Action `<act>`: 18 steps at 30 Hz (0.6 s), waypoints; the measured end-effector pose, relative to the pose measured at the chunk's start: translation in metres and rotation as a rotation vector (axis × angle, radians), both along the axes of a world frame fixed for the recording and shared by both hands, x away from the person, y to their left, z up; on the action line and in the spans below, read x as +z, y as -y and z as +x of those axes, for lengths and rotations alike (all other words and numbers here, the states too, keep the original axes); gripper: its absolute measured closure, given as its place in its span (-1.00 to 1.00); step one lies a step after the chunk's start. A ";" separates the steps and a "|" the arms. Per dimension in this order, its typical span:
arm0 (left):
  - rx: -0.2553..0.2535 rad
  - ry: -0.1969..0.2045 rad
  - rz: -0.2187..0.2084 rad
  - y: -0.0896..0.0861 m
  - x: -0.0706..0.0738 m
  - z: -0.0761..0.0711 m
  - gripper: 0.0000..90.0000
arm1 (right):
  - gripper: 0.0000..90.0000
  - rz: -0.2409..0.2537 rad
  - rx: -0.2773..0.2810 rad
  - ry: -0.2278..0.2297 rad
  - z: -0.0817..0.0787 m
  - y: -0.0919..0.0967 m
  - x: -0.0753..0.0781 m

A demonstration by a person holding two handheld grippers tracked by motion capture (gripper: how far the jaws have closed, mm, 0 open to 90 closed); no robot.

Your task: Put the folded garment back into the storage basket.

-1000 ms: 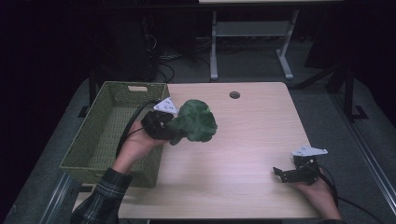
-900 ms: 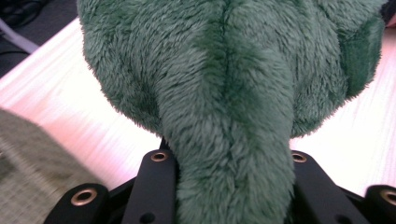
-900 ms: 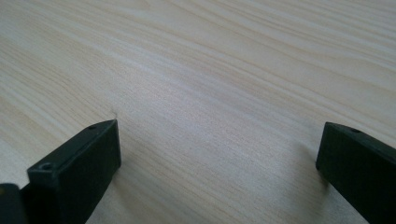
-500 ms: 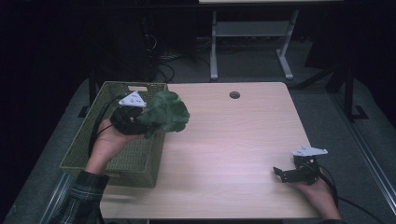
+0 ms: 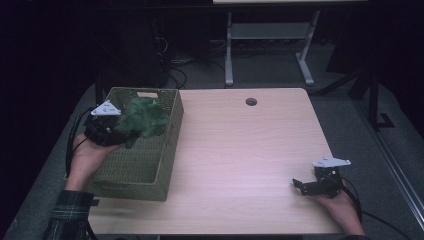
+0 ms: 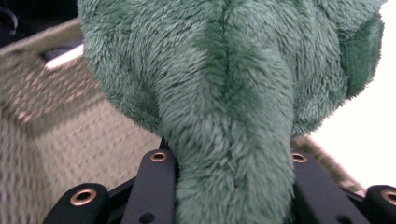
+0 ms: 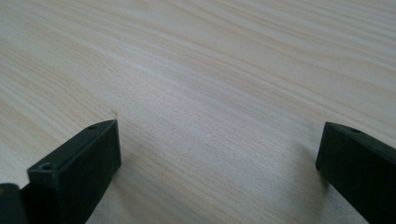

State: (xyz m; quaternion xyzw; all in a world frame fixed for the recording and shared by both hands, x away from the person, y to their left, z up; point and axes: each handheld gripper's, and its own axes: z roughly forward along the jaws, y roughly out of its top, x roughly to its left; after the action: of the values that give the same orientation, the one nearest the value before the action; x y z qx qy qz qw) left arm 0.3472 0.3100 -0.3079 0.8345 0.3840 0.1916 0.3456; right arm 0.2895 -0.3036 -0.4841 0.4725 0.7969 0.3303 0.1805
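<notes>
In the high view the person's left forearm, in a plaid sleeve, is coming up from the lower left corner of the frame, and the left hand (image 5: 86, 155) is cupping the left gripper (image 5: 121, 134) from below, pointing it toward the right of the frame over the woven basket (image 5: 165, 150). The grey three-cornered plate on top of this gripper is facing up. At the lower right of the frame the right hand (image 5: 339, 207) is resting on the wooden table (image 5: 240, 150), keeping the right gripper (image 5: 298, 184) low and aimed to the left.

The green plush toy (image 5: 144, 117) is looking soft and fuzzy, a deep green, with a rounded body and a narrower limb hanging from it. In the left gripper view the plush toy (image 6: 233, 93) is taking up most of the frame, with a seam running down its middle.

The left gripper's jaws are pressing on that narrow limb from both sides, so the toy is hanging out beyond the jaw tips, above the open basket at the left of the table.

In the right gripper view the right gripper (image 7: 219, 154) is standing wide apart over bare wood, with nothing between its jaws.
</notes>
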 end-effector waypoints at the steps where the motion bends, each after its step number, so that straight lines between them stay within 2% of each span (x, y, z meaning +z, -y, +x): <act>1: 0.007 -0.003 -0.001 -0.003 -0.003 0.001 0.51 | -1.00 0.001 0.000 0.000 0.000 0.000 0.000; 3: 0.022 -0.019 -0.004 -0.009 -0.011 0.003 0.51 | -1.00 0.000 0.000 0.000 0.000 0.000 0.000; 7: 0.039 -0.045 0.021 -0.015 -0.027 0.008 0.50 | -1.00 0.000 -0.002 -0.001 0.000 0.000 0.000; 12: 0.054 -0.084 0.088 -0.018 -0.049 0.016 0.50 | -1.00 0.000 -0.002 -0.001 0.000 0.000 0.000; 13: 0.056 -0.102 0.098 -0.019 -0.054 0.018 0.50 | -1.00 0.000 -0.002 0.000 0.000 0.000 0.000; 18: 0.064 -0.154 0.102 -0.019 -0.072 0.024 0.50 | -1.00 0.000 -0.002 0.000 0.000 0.000 0.000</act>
State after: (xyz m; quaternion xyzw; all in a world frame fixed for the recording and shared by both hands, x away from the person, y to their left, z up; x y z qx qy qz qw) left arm 0.3715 0.3294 -0.3796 0.8505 0.4259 0.1571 0.2658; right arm 0.2896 -0.3036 -0.4840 0.4733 0.7965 0.3301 0.1807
